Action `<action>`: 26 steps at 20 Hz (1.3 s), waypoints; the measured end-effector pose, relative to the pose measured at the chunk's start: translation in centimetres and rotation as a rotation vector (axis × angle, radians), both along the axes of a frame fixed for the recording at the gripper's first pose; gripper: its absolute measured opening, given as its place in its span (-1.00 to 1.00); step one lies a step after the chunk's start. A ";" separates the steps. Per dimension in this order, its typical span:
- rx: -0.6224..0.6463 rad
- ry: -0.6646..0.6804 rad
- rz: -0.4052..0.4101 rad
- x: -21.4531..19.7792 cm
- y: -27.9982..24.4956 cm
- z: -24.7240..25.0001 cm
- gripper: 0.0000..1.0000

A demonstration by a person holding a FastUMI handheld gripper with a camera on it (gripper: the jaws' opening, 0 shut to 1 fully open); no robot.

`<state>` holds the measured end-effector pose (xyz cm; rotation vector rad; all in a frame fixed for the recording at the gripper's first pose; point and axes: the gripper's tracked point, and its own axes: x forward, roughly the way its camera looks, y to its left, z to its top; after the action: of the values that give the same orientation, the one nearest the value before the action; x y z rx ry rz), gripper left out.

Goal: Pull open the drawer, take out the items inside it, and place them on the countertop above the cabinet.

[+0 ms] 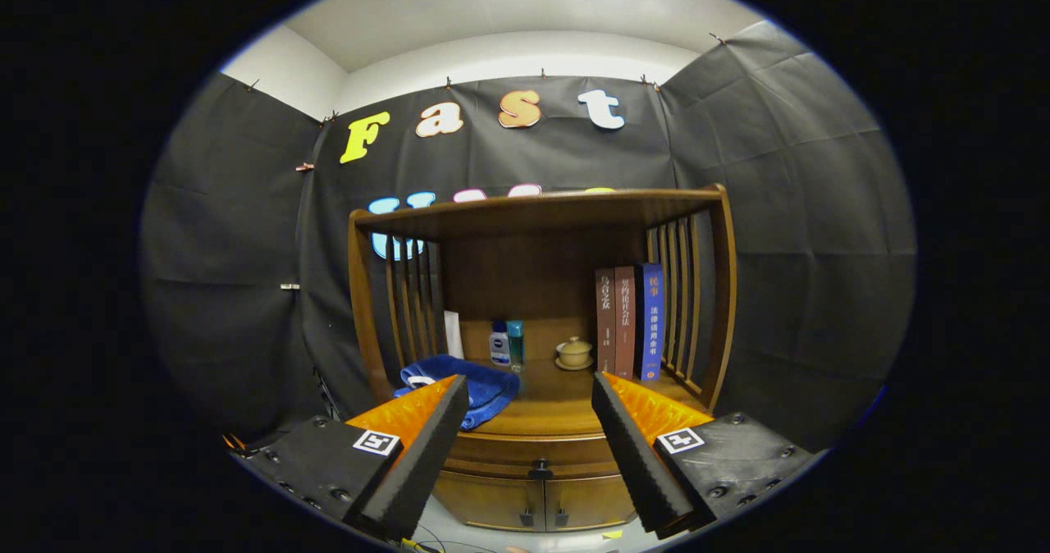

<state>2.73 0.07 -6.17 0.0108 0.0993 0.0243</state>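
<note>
Gripper (529, 422) spread wide, empty, short of the cabinet; drawer (533, 452) shut. Risk: fingers miss the small knob (540, 471) or brush the towel (472, 385) on the countertop (558, 409)

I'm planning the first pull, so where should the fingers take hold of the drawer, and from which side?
Grip the small dark knob at the middle of the drawer front, under the countertop. It juts out toward the camera, so probably come straight at the front and close on it from either side. The gripper is open, fingers spread wide, with the knob between and below them.
</note>
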 end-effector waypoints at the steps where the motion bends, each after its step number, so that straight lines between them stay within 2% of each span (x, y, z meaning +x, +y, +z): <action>1: 0.006 0.026 -0.007 0.5 -0.3 -1.3 0.97; 10: 0.005 0.178 -0.009 4.1 -0.6 -11.7 0.97; 17: 0.014 0.314 -0.051 7.7 -0.8 -20.9 0.97; 22: 0.021 0.433 -0.070 8.4 -1.0 -26.3 0.91; 24: 0.037 0.456 -0.071 8.8 -1.0 -27.5 0.73; 26: 0.033 0.470 -0.070 9.0 -1.1 -28.2 0.40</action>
<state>11.74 -1.02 -34.41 0.0531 0.5688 -0.0472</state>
